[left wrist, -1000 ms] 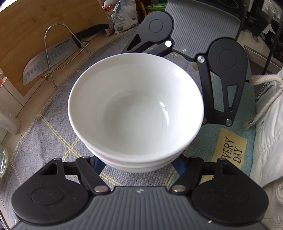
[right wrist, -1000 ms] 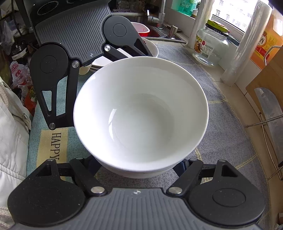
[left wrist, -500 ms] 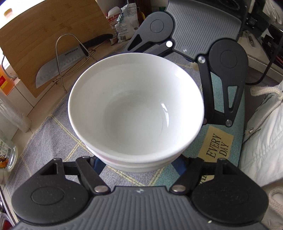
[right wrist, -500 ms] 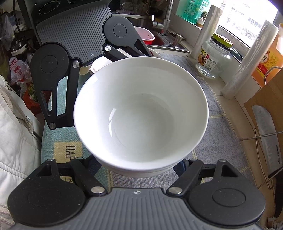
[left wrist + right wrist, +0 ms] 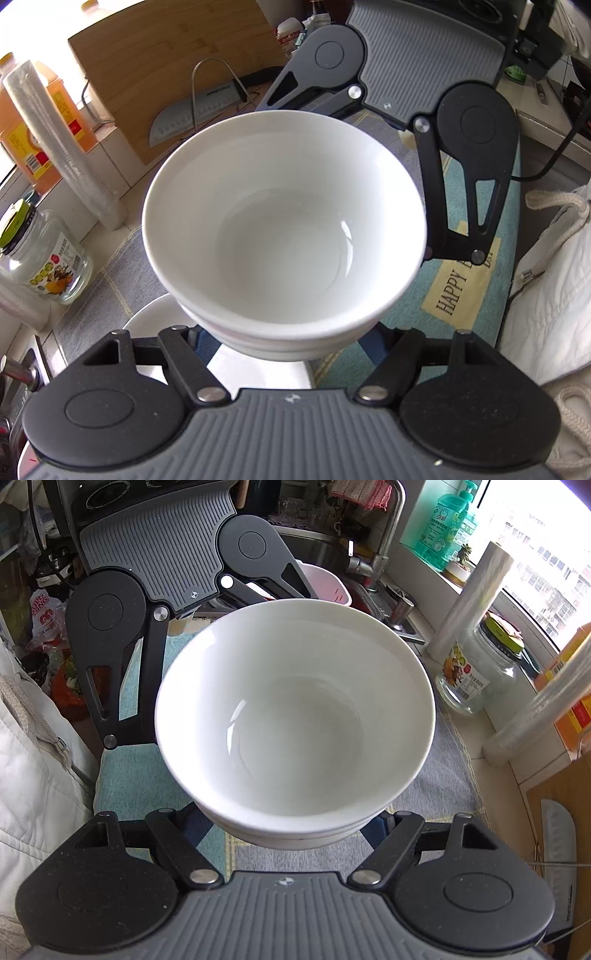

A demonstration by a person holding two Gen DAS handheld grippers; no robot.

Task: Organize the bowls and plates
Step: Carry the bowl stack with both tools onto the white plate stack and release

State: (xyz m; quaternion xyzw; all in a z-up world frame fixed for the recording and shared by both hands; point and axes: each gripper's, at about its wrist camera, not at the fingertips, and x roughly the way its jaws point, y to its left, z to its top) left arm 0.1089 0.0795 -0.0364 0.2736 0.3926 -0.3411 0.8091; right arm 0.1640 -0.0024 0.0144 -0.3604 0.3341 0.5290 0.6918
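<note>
Two grippers, left (image 5: 284, 334) and right (image 5: 291, 818), clamp stacked bowls (image 5: 284, 232) from opposite sides, directly above a plate (image 5: 155, 317).

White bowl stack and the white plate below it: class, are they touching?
Cannot tell. In the left wrist view the bowl stack overlaps the plate, hiding any gap.

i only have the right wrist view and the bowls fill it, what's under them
Observer: A white plate lies below the bowls, on the side toward the jar.
Operator: anything on the other side
Observer: A patch printed HAPPY on the mat, apart from the plate.
</note>
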